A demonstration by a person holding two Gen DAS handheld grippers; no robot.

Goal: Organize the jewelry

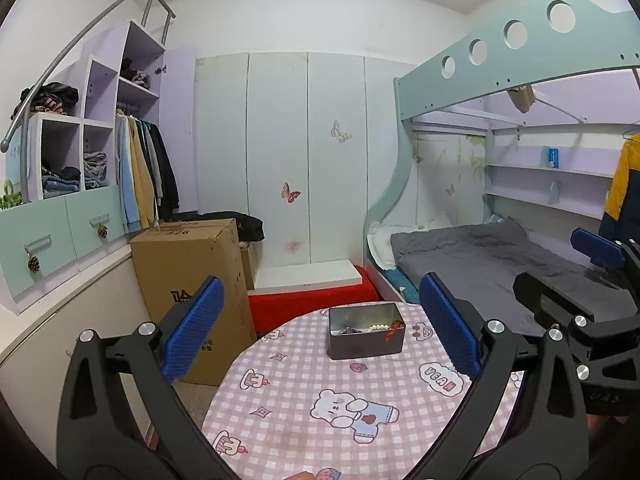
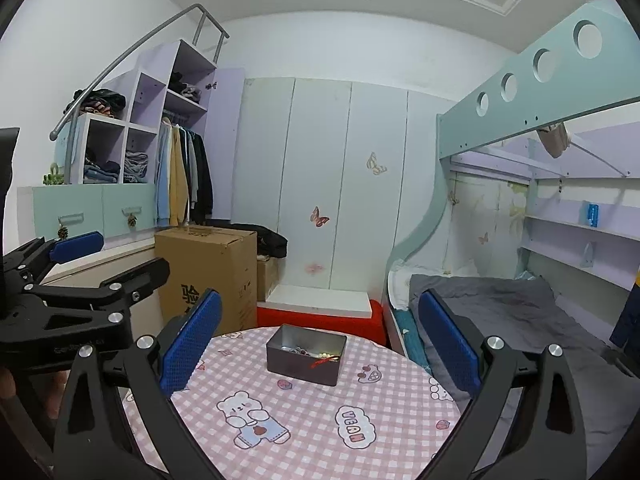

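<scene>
Metal tin (image 1: pixel 366 331): grey, lidless, rectangular; I see it straight ahead of my left gripper (image 1: pixel 320 332) and between its two blue pads in the picture, though well beyond their reach.
Jewelry (image 1: pixel 370 327): a pale bead strand, dark beads and a red cord piece all lie inside the tin; I judge the gathering is done or nearly so, since I spot nothing loose on the cloth.
Left gripper: jaws spread wide, nothing between the pads, held back from the tin and nearly level.
Right gripper (image 2: pixel 320 340): likewise wide open and empty; from its camera the tin sits ahead and slightly left of centre between its pads.
Why both are held so: my guess is that both grippers hang clear of the tin so that nothing gets knocked; empty jaws suit that.
Tablecloth (image 1: pixel 304 396): pink check with bear prints, covering the round table under both grippers; the tin stands near its far edge.
Cardboard box (image 1: pixel 192 276): beyond my left gripper's left finger, on the floor beside the table.
Bed (image 1: pixel 480 264): grey cover, beyond the right finger, under the bunk.
Wardrobe (image 1: pixel 304 160): white doors with butterfly stickers, far ahead past the tin.
</scene>
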